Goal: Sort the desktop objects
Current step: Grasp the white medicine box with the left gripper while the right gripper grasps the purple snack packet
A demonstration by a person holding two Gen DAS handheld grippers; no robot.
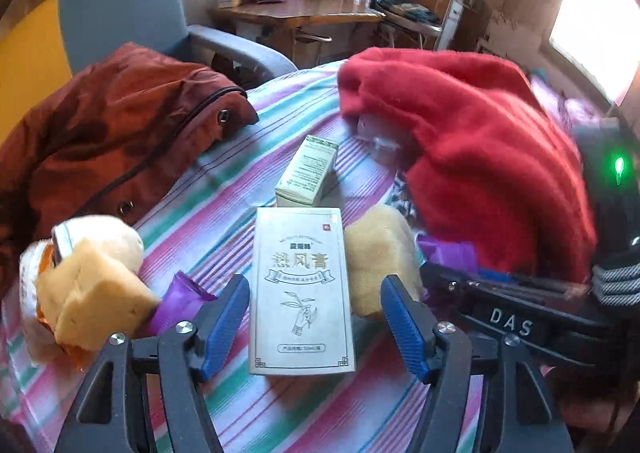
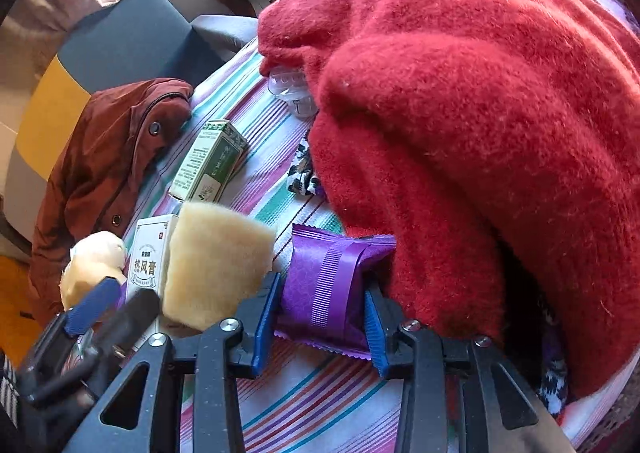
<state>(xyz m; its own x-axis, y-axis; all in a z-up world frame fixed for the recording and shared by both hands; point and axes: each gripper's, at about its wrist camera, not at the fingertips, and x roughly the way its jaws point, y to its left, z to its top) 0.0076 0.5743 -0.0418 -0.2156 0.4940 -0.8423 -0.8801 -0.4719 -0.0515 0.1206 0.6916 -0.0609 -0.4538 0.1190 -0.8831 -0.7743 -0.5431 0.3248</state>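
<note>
Two sets of jaws: left gripper (image 1: 315, 327) apart around silver box (image 1: 301, 293), right gripper (image 2: 322, 323) clamping purple packet (image 2: 330, 287).

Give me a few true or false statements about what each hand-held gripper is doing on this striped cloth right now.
1. The right hand-held gripper has its fingers on either side of the purple packet. True.
2. The left hand-held gripper is shut on a sponge. False: it is open around the white box.
3. The green box lies beyond the white box. True.
4. The red sweater is folded inside the brown jacket. False: they lie apart.
</note>
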